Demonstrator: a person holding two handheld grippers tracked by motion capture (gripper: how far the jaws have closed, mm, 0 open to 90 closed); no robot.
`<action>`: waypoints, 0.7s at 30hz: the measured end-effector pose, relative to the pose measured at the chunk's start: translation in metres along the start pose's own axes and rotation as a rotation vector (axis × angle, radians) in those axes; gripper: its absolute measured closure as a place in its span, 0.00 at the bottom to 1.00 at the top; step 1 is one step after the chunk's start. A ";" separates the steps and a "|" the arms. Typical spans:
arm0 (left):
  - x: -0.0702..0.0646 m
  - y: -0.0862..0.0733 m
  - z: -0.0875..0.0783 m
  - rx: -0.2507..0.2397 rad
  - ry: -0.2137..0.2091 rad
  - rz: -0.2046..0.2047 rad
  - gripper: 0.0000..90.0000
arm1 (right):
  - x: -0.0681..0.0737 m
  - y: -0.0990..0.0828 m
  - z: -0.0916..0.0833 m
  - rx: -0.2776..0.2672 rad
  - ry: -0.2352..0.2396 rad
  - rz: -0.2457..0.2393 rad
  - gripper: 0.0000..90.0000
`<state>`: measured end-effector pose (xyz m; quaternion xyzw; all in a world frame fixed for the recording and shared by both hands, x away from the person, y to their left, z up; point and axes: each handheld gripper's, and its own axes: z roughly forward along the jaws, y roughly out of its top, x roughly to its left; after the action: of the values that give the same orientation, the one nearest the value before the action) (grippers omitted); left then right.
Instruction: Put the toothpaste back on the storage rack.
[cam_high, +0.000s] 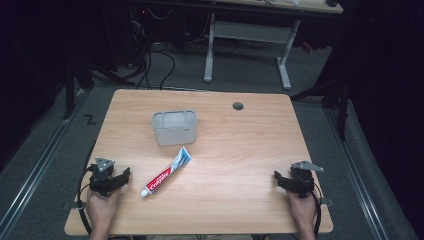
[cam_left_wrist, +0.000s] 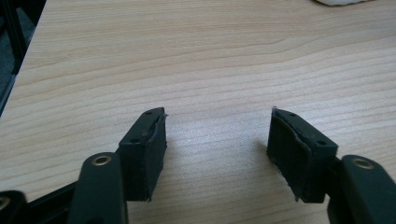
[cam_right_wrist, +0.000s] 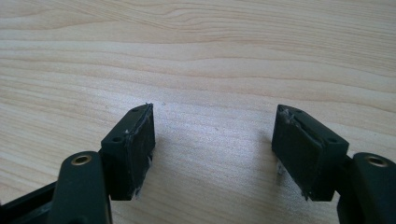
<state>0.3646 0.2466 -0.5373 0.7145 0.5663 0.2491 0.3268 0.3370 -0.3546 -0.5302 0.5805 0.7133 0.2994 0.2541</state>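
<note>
Resting near the table's front left corner, our left gripper stands with jaws spread wide and nothing between them. Just right of it we see the toothpaste tube lying flat and slanted, cap end toward us, clear of the jaws. Behind the tube sits a grey plastic holder. Far right, our right gripper rests gaping and empty.

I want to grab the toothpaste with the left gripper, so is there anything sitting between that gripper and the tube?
Nothing visible does. In the high view the left gripper sits just left of the toothpaste tube with only bare table between them. The grey container stands beyond the tube, off that path.
</note>
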 end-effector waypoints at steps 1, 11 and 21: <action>0.000 0.000 0.000 0.000 0.000 0.000 0.41 | 0.000 0.000 0.000 0.001 0.000 0.000 0.33; 0.000 0.000 0.000 -0.001 -0.003 0.000 0.41 | 0.000 0.000 0.000 -0.004 -0.001 0.001 0.33; 0.000 0.000 0.000 0.004 -0.020 0.011 0.38 | -0.001 0.000 0.000 -0.002 0.003 -0.002 0.33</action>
<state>0.3653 0.2469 -0.5372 0.7206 0.5595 0.2428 0.3297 0.3370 -0.3551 -0.5302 0.5791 0.7140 0.3007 0.2540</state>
